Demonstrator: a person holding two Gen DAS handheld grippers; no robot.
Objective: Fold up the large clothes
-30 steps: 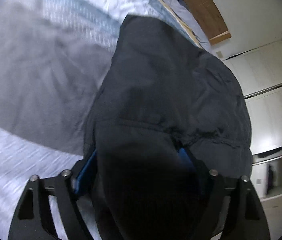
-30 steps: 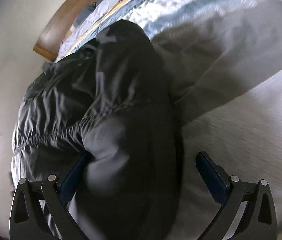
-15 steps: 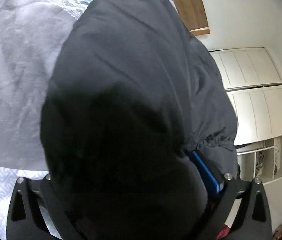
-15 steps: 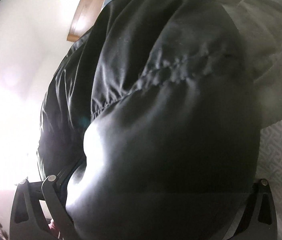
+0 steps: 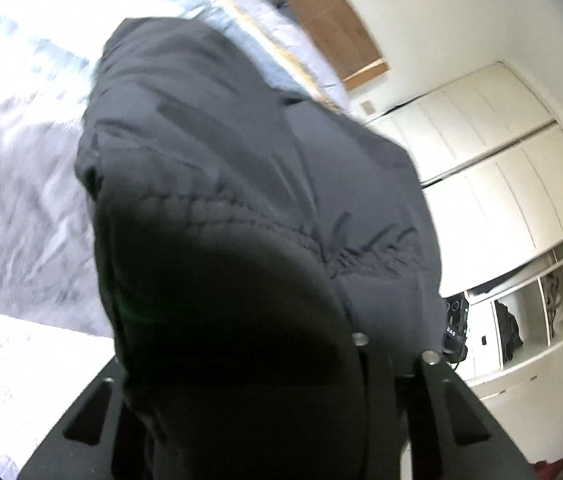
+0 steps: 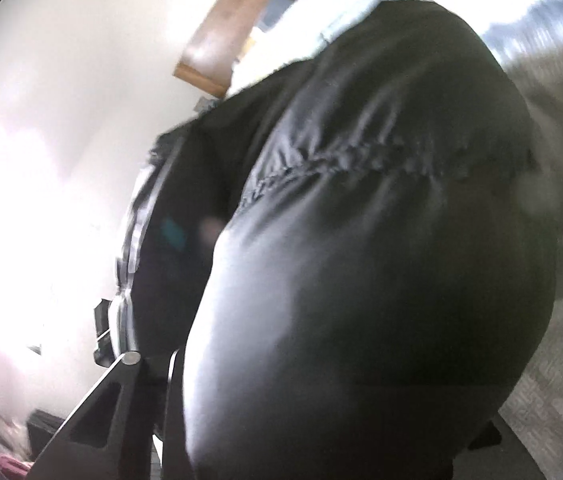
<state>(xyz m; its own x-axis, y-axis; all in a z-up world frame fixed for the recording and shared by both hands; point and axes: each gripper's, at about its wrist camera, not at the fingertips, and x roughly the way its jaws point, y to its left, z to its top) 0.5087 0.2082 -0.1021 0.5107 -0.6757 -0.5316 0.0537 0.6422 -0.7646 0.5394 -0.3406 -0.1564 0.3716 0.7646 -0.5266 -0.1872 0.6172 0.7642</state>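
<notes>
Left tool (image 5: 237, 380) and right tool (image 6: 321, 380) raised, smothered in dark jacket (image 5: 241, 184)

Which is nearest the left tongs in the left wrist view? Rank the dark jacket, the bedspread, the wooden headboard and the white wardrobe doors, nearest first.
1. Dark jacket: draped right over the left tongs, filling the centre.
2. Bedspread: below, to the left.
3. Wooden headboard and white wardrobe doors: both far back, top and right; too close to call.
</notes>
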